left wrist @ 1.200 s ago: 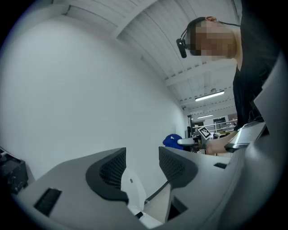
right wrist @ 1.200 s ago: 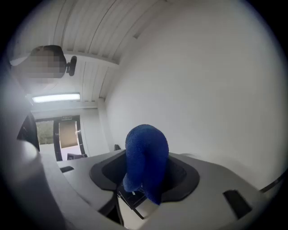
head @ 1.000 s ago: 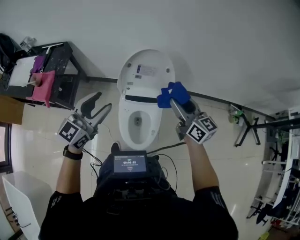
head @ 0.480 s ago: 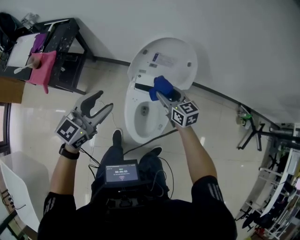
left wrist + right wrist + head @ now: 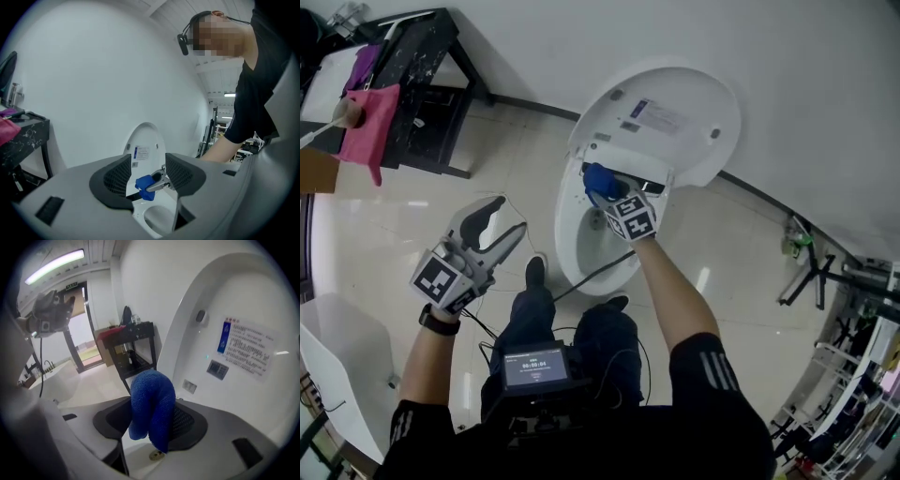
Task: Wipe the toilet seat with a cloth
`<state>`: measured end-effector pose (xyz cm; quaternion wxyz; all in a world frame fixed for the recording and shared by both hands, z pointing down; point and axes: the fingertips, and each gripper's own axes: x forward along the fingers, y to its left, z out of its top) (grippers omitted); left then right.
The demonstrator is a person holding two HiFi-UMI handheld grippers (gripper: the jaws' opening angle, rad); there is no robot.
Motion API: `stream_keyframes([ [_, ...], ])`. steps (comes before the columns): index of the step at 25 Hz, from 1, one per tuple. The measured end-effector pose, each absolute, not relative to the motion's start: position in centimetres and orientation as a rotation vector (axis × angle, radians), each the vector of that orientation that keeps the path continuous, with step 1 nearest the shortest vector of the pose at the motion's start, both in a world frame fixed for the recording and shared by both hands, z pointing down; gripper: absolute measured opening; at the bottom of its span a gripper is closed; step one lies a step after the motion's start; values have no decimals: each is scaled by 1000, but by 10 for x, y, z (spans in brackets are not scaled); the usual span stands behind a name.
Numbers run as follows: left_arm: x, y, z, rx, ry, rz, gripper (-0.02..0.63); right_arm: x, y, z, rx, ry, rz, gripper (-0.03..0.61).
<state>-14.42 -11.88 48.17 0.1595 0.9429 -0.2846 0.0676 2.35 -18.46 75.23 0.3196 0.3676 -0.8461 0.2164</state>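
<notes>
The white toilet stands with its lid [image 5: 675, 117] raised against the wall and its seat rim [image 5: 567, 248] around the open bowl. My right gripper [image 5: 605, 187] is shut on a folded blue cloth [image 5: 598, 177], low at the back of the seat near the hinge. Contact with the seat cannot be told. In the right gripper view the cloth [image 5: 152, 408] bulges up between the jaws, with the lid [image 5: 243, 333] just behind. My left gripper [image 5: 506, 216] hangs open and empty over the floor, left of the bowl. The left gripper view shows the cloth [image 5: 143, 182] beyond its spread jaws.
A black table [image 5: 427, 98] with a pink cloth [image 5: 375, 131] draped over it stands at the far left. A white bin [image 5: 337, 361] sits near left. A cable [image 5: 591, 277] runs across the bowl's front. Metal stands [image 5: 811, 267] crowd the right side.
My right gripper has carried the blue cloth down from above the toilet to the back of the seat. The left gripper has stayed open to the left.
</notes>
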Motion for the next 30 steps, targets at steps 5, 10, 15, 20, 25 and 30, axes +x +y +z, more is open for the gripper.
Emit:
stream_keyframes([
  [5,-155,-116,526,2669,-825,225,221,-3,-180,840,848,-2109,535,227],
  [10,-165,-111,557,2664,-819,271,221,-17,-178,923,799,-2005,522,227],
  [15,-176,-109,569,2632,-840,246,221,-17,-170,972,722,-1889,470,229],
  [20,-185,-101,573,2622,-856,263,221,-19,-151,996,686,-1870,516,230],
  [25,-194,-99,575,2587,-888,242,221,-28,-120,1007,604,-1854,553,225],
  [30,-190,-93,571,2594,-880,237,221,-27,-74,1017,491,-1823,576,219],
])
